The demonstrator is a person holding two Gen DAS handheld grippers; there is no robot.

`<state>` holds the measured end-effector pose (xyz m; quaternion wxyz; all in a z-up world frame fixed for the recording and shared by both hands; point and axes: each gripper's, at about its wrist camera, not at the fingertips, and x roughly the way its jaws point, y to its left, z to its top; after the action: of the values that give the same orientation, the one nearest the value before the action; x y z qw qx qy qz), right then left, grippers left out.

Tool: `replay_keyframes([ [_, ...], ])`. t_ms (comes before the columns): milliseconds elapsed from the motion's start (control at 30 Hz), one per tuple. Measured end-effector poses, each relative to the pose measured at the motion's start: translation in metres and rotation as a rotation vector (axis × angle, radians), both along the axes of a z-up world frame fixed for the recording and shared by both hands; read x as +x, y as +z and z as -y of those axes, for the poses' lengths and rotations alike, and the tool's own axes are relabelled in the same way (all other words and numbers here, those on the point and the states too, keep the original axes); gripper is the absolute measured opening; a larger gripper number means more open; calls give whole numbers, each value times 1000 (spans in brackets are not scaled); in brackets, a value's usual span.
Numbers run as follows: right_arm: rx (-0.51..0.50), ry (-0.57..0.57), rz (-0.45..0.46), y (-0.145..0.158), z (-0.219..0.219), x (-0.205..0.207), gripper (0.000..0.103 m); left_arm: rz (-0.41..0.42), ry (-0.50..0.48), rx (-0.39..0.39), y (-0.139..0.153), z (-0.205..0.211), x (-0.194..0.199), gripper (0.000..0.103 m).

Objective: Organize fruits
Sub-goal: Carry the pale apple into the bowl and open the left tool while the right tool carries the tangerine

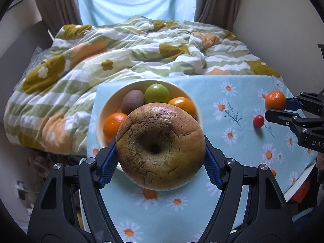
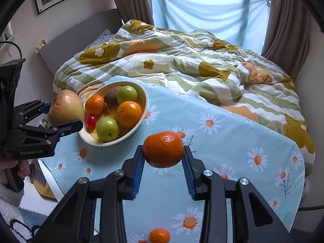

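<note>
Crowding the bowl (image 2: pixel 145 99): oranges (image 2: pixel 129 114), green apples (image 2: pixel 107 129), kiwi (image 2: pixel 112 95), cherry tomato (image 2: pixel 91 121).

bowl (image 1: pixel 105 109): near rim and middle hidden behind the apple (image 1: pixel 161 147) held in the left gripper (image 1: pixel 161 154)
orange (image 1: pixel 114 126): right part covered by that apple
mandarin (image 2: pixel 159 236): below the right gripper (image 2: pixel 163 154), cut by the bottom edge
hand (image 2: pixel 12 168): mostly outside the left edge
</note>
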<state>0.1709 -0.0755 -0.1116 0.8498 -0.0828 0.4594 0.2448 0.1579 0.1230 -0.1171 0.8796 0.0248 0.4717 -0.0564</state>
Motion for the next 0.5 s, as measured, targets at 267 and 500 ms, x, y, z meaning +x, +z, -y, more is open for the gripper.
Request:
replay_keyframes([
  [267, 4, -80, -12, -8, -30, 0, 34, -6, -109, 1, -14, -24, 31, 81],
  [500, 2, -153, -24, -15, -47, 4, 34, -27, -187, 4, -31, -28, 53, 81],
])
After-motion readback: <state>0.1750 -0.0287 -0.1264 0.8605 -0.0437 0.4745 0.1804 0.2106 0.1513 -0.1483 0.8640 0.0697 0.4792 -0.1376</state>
